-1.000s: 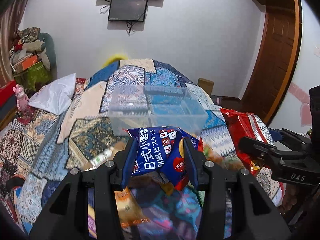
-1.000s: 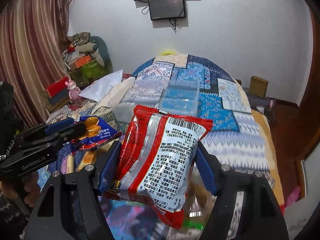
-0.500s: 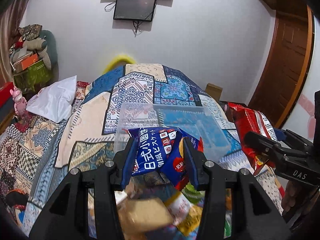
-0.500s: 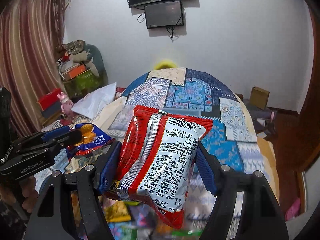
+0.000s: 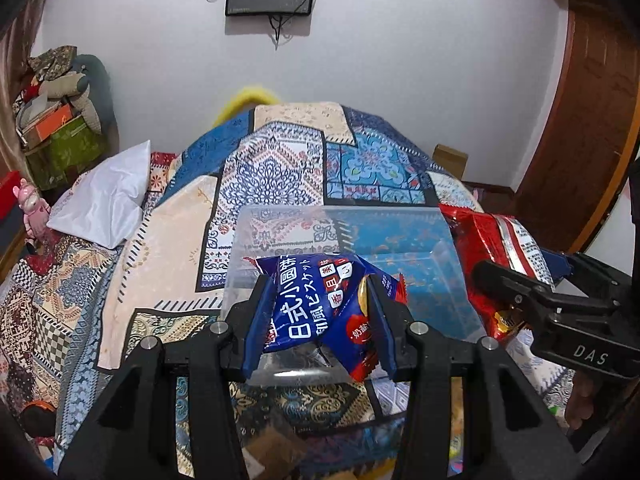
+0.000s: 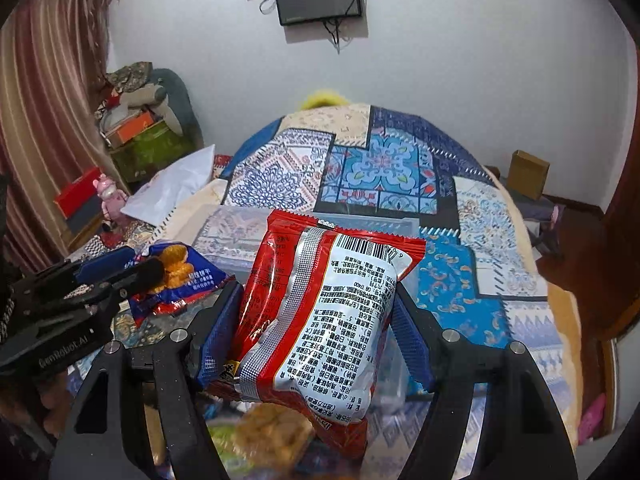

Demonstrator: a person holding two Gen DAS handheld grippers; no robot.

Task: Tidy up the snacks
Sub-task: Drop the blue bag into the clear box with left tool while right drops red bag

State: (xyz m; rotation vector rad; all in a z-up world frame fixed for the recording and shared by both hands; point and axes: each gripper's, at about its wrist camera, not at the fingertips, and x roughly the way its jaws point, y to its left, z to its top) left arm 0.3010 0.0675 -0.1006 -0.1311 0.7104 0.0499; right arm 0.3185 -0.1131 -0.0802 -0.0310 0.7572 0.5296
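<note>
My left gripper [image 5: 320, 316] is shut on a blue biscuit packet [image 5: 320, 304] and holds it over the near edge of a clear plastic bin [image 5: 400, 240] on the quilted bed. My right gripper [image 6: 316, 320] is shut on a red and white snack bag [image 6: 320, 312], barcode side up, held above the bed just in front of the bin [image 6: 360, 222]. The red bag [image 5: 500, 248] and right gripper [image 5: 532, 296] show at the right of the left wrist view. The left gripper with the blue packet [image 6: 180, 276] shows at the left of the right wrist view.
Loose snack packets [image 6: 272, 432] lie blurred under both grippers at the bed's near end. A white pillow [image 5: 104, 200] lies at left. Stacked boxes [image 5: 60, 140] stand by the left wall, a cardboard box [image 6: 528, 172] and wooden door [image 5: 580, 120] at right.
Both grippers have moved forward and up toward the bin with their packets. The bin now looks larger and closer under the left gripper.
</note>
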